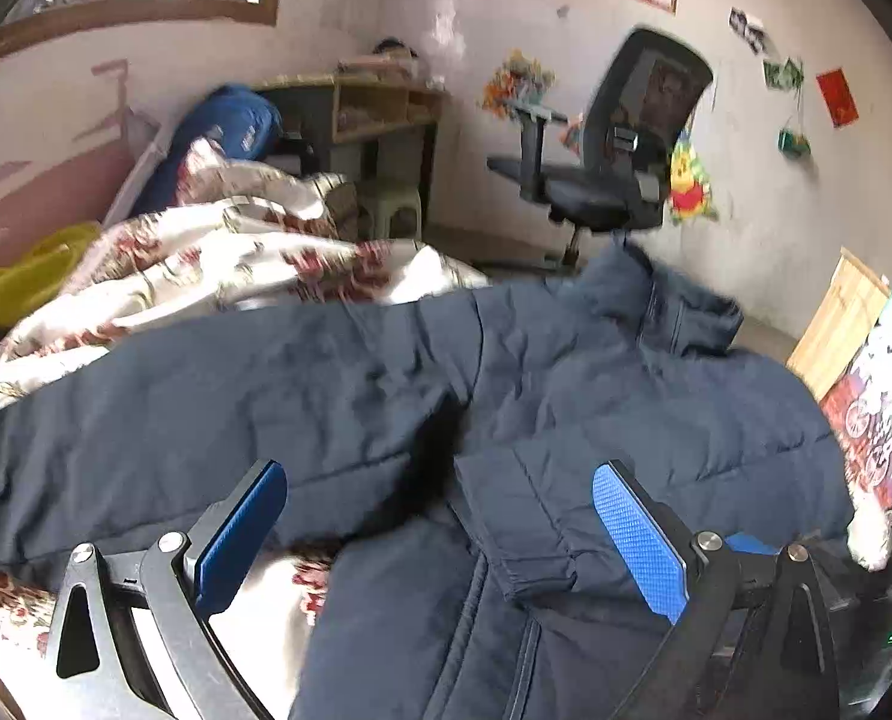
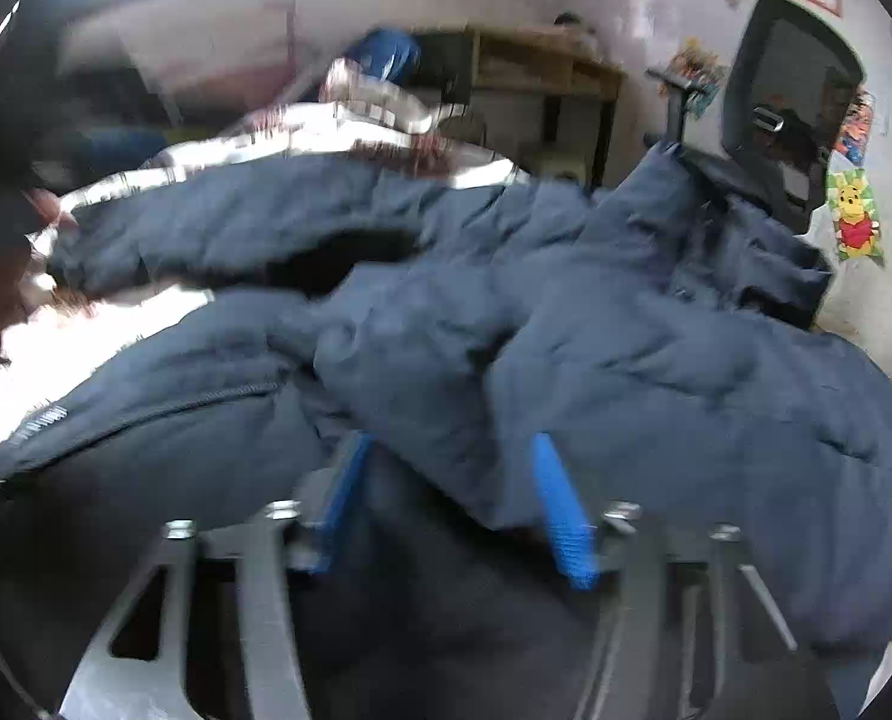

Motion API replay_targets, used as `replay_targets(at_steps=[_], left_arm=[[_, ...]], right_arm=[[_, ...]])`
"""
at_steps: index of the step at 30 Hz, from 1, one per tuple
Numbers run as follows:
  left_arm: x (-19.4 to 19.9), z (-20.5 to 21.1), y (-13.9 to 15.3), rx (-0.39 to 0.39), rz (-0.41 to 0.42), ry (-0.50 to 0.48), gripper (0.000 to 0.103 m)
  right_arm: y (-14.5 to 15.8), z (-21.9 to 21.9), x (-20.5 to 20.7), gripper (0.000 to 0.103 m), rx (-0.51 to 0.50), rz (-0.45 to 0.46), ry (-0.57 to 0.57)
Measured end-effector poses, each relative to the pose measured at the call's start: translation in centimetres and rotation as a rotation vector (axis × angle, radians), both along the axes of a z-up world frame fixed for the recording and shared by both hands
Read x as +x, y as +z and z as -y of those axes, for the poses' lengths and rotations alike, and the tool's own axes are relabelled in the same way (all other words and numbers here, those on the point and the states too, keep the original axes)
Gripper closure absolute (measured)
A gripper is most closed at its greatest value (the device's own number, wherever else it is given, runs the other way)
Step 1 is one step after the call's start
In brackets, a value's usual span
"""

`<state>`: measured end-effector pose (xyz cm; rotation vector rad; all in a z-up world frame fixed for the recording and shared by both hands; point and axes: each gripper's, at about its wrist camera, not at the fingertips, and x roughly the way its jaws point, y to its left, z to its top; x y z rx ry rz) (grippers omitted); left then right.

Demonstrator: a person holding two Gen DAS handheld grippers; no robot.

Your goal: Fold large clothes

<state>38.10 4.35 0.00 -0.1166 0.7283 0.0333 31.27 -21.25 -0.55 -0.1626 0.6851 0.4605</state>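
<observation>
Navy padded jacket spread over a floral quilt.
Left gripper gapes wide, empty; right gripper half-open, jacket fabric bunched loosely between its pads; office chair at one o'clock.

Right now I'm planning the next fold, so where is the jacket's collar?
In the left wrist view the collar sits upper right, at the far end of the navy jacket, just below the black office chair.
</observation>
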Motion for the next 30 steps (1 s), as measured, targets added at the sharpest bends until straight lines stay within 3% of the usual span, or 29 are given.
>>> replay_targets(at_steps=[2,6,9,12,15,20,30], left_arm=[[1.2,0.8,-1.4,0.011,-0.037,-0.007,0.000],[3.1,2.3,-3.8,-0.015,-0.102,-0.015,0.000],[3.6,3.3,-5.4,-0.036,-0.138,-0.020,0.000],[4.2,4.7,-7.8,0.054,-0.203,-0.020,0.000],[4.7,5.0,-9.7,0.064,-0.264,-0.018,0.000],[3.6,6.0,-10.1,0.139,-0.227,-0.005,0.000],[3.6,6.3,-9.8,0.172,-0.224,0.012,0.000]], right_arm=[[1.2,2.0,-0.1,0.045,0.024,0.029,-0.054],[2.1,7.4,2.4,0.044,0.003,0.058,-0.289],[0.5,13.1,4.1,0.043,0.159,-0.037,-0.439],[-2.1,16.1,4.2,0.043,0.222,-0.104,-0.519],[-4.6,15.9,3.4,0.043,0.193,-0.079,-0.496],[-5.7,14.7,1.3,0.022,0.159,0.016,-0.459],[-5.7,15.3,4.3,0.013,0.191,0.029,-0.434]])
